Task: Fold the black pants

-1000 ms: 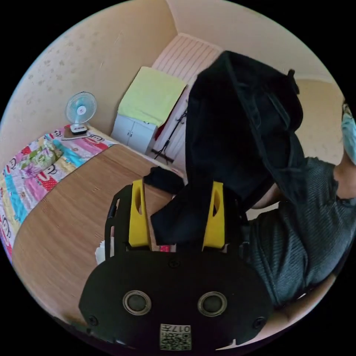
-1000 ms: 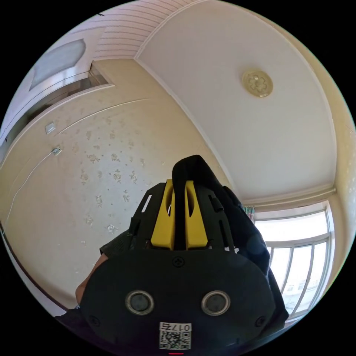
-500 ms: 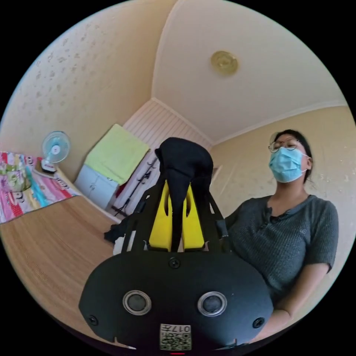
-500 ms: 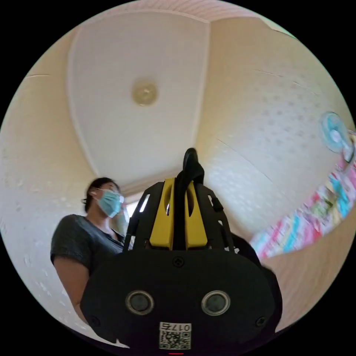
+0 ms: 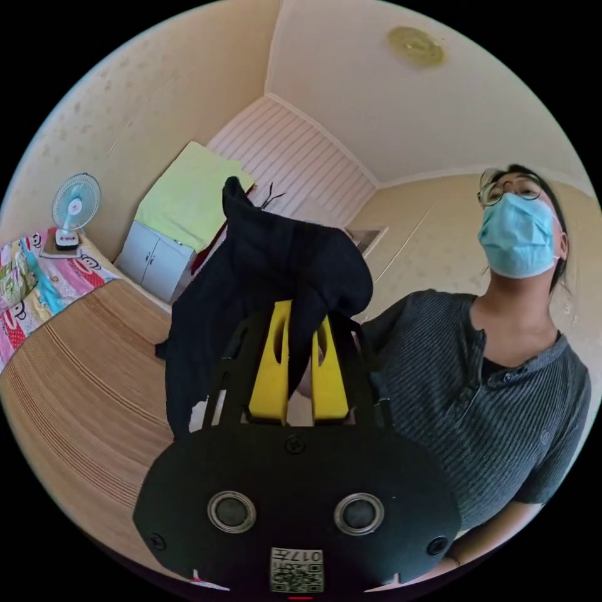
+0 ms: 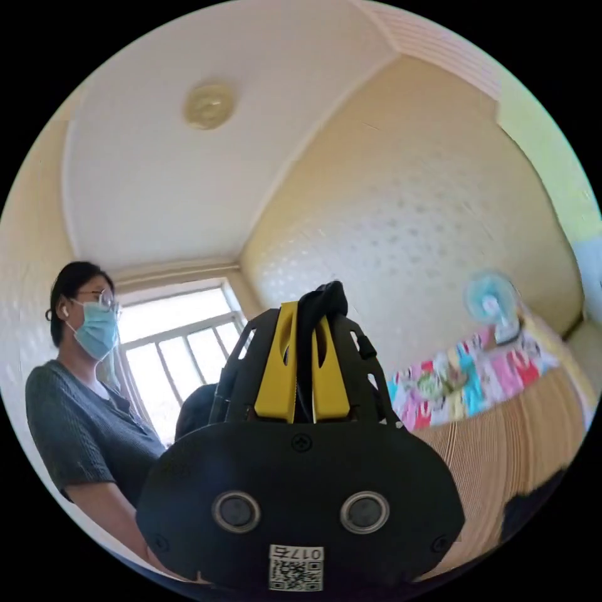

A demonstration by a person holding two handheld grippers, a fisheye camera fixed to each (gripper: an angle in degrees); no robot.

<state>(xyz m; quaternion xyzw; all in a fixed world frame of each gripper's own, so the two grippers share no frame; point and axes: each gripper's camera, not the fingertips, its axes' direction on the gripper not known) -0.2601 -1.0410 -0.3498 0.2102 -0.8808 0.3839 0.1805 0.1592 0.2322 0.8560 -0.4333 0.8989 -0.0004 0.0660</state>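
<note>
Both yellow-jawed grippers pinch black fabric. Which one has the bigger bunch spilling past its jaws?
The left gripper: a large mass of the black pants billows above and beside its jaws. The right gripper shows a thin fold poking just past the jaw tips.

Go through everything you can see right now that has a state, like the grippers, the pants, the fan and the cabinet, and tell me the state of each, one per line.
Left gripper: shut on the black pants.
Right gripper: shut on the black pants.
Black pants: lifted off the woven wooden mat, bunched, hanging from the jaws, not yet folded.
Small blue desk fan: upright; whether it runs cannot be told.
White cabinet: doors closed, a yellow-green cloth draped over its top.
</note>
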